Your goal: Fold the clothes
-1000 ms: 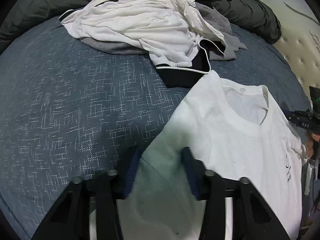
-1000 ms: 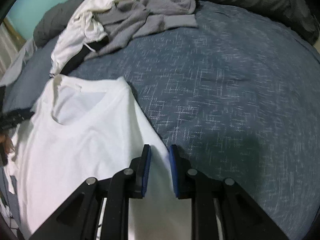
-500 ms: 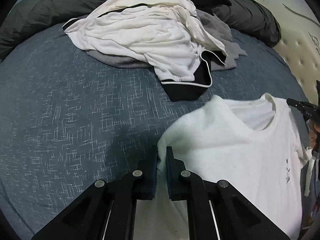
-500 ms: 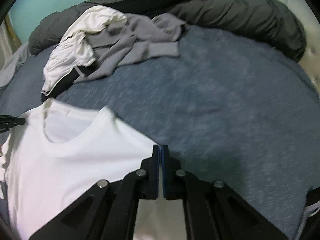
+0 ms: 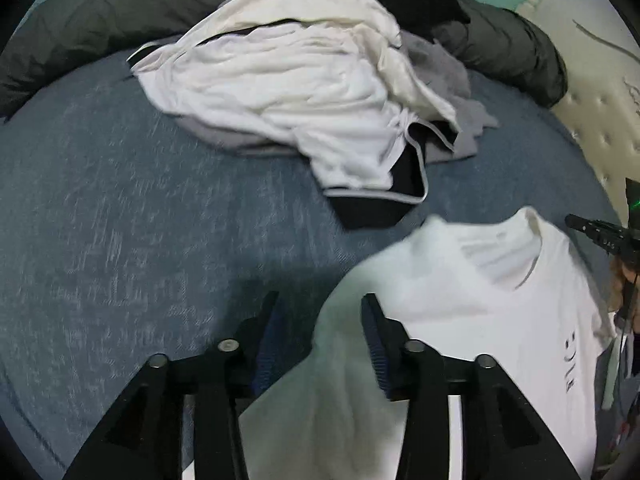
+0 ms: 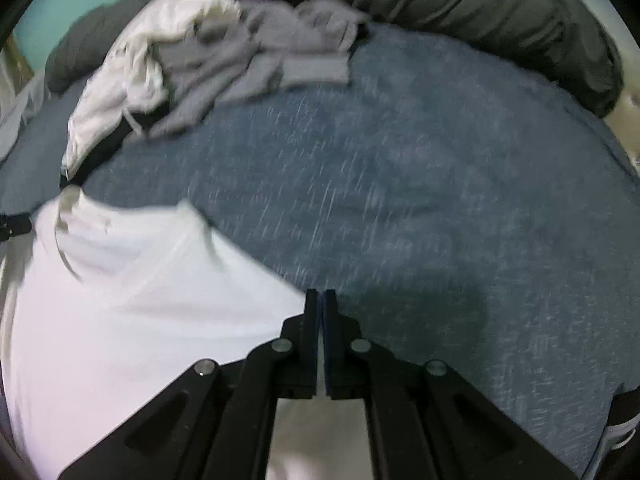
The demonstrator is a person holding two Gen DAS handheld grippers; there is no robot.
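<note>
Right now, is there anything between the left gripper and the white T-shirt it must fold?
Nothing visible. The left gripper is open, and the edge of the white T-shirt already lies between its fingers. The pile of clothes sits farther back on the blue bedspread, apart from the shirt.

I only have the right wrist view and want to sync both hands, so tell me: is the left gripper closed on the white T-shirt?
Observer: No, the left gripper is open; the white T-shirt fabric sits loose between its fingers.
Operator: Anything printed on the shirt?
Observer: Yes, a small black print near its right edge in the left wrist view.
Operator: What's past that edge?
Observer: A tufted cream headboard.
</note>
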